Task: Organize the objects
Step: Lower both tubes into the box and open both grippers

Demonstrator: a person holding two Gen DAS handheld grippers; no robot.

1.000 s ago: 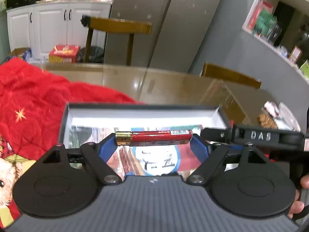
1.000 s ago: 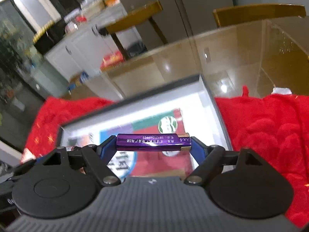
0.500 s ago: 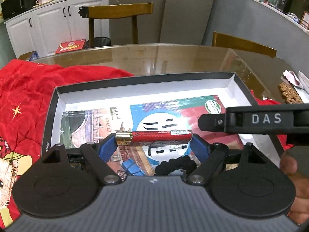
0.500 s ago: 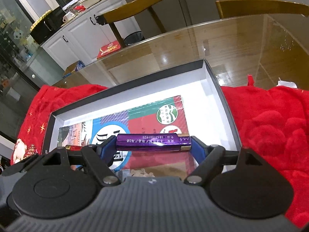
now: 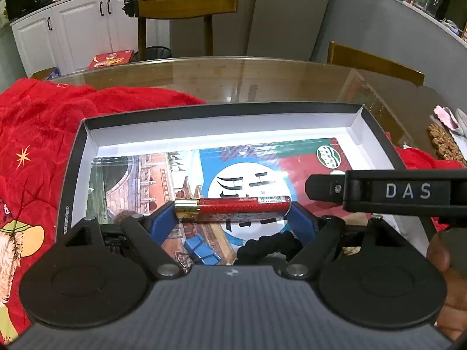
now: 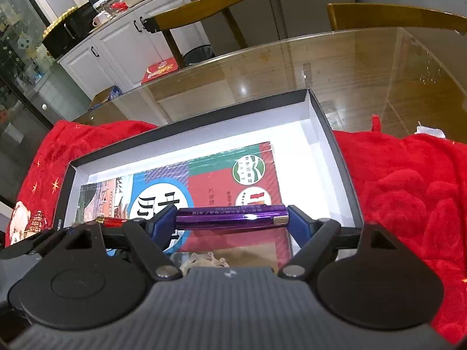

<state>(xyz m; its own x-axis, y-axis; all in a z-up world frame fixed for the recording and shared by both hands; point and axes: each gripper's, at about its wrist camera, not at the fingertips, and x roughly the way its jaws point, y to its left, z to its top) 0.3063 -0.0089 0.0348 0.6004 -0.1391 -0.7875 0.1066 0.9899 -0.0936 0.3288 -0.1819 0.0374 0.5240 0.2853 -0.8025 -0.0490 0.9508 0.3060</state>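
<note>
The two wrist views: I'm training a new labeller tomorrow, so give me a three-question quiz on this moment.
1. True or false: the left gripper holds the red tube end to end between its fingers.
2. What colour is the tube in the right gripper? A green, B purple, C white.
3. Fill in: both tubes hang over an open ____ that rests on a red blanket.

Key: 1 true. 2 B, the purple tube. 3 box.
</note>
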